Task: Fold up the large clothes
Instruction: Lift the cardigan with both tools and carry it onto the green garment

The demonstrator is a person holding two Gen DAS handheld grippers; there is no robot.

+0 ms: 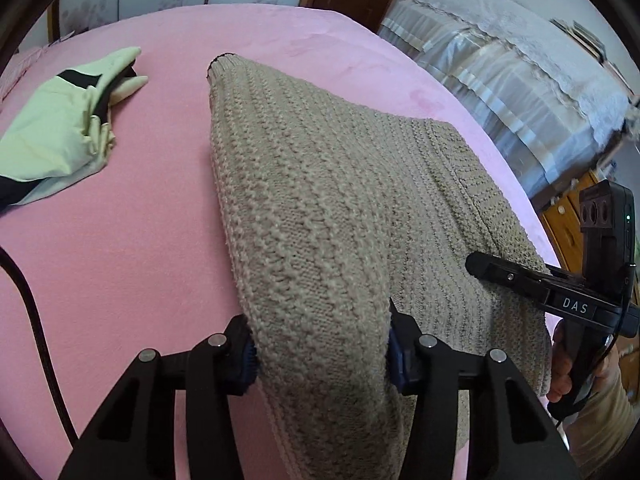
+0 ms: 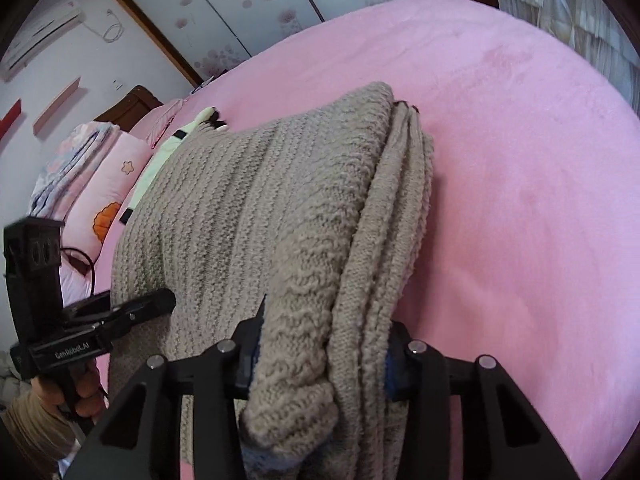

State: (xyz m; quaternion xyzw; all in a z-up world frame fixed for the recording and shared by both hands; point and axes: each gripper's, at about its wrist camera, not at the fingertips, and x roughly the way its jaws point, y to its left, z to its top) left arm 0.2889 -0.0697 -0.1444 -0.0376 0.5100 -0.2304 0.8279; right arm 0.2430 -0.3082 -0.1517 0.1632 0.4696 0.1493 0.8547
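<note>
Over pink bed (image 1: pixel 120 240), beige knit sweater (image 1: pixel 320 208) bunched btwn both grippers' fingers, L (image 1: pixel 320 356) & R (image 2: pixel 320 364) clamped on it.

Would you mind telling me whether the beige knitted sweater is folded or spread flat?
Folded: the beige knitted sweater shows several stacked layers along its right edge on the pink bed.

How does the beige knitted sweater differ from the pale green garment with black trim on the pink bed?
The beige knitted sweater is thick, ribbed wool; the pale green garment with black trim is thin, smooth fabric. The sweater is gripped at its near edge by the left tool and the right tool; the green garment lies untouched. The sweater is folded in layers; the green garment lies crumpled. Both rest on the pink bed.
</note>
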